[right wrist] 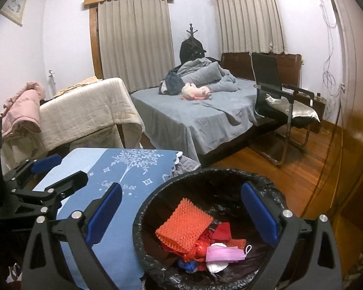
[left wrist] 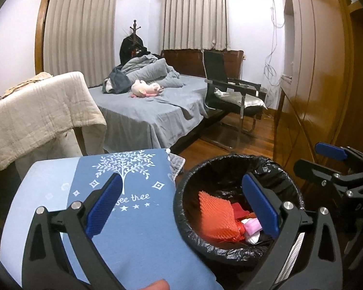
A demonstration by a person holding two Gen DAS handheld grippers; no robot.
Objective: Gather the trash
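Trash [right wrist: 188, 229] in bin [right wrist: 157, 193]; bed [right wrist: 193, 118] behind

room evenly lit, soft indoor light from overhead, no daylight through the closed curtains [left wrist: 79, 33]. strong orange glare on the glossy wardrobe [left wrist: 309, 91] right of the tongs. inside of the bin liner [right wrist: 220, 191] between the pads dark, contents still readable. both views heavy fisheye: black vignette at corners, curtain rails and walls bowed. slight softness and grain throughout; the fingertip [left wrist: 157, 285] at bottom edge is blurred.
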